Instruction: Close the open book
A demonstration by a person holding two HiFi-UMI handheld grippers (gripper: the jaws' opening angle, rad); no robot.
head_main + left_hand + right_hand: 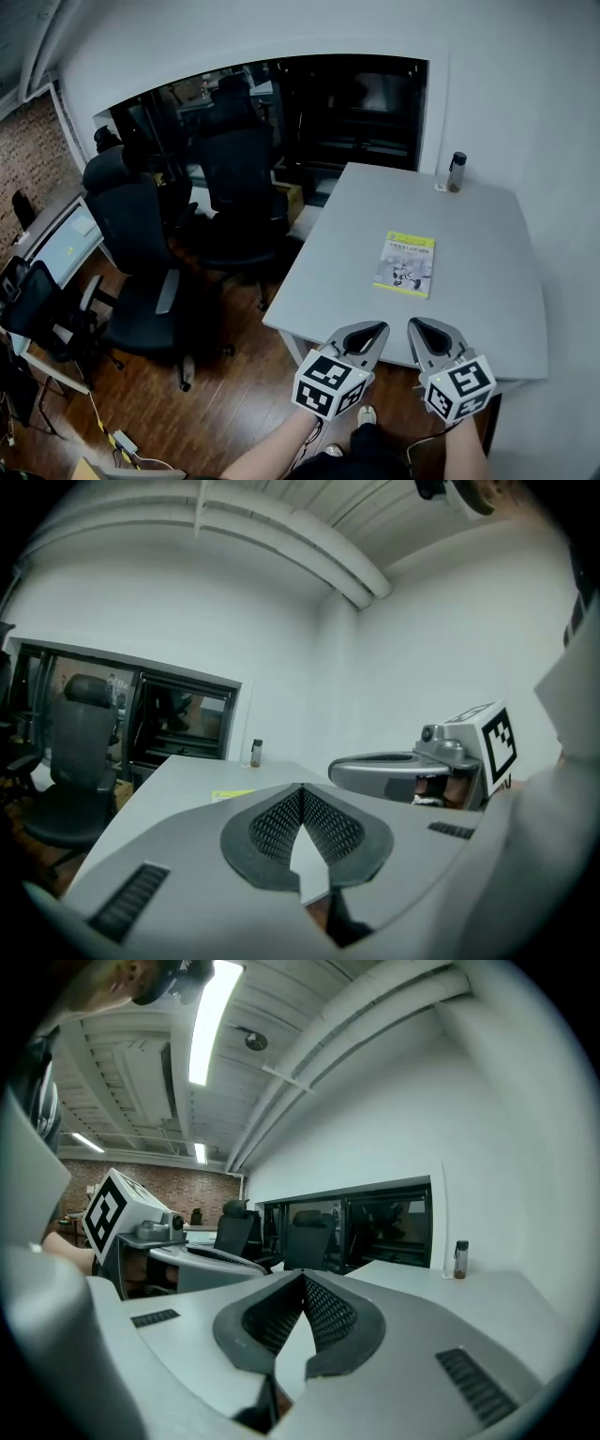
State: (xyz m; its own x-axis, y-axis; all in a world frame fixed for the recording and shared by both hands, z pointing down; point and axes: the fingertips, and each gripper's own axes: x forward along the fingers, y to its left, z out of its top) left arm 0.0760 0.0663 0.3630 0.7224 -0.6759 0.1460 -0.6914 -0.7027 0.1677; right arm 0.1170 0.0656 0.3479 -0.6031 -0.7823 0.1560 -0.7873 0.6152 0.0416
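On the grey table (487,234), head view: the book (405,264) lies closed, cover up; left gripper (366,337) and right gripper (433,339) hover by the near edge, well apart from it. Left gripper view: jaws clenched tip to tip, empty. Right gripper view: jaws likewise clenched, empty.

Book (405,264) yellow-green w/ white, table (361,220) grey, chairs (141,239) black, floor (234,394) brown wood.
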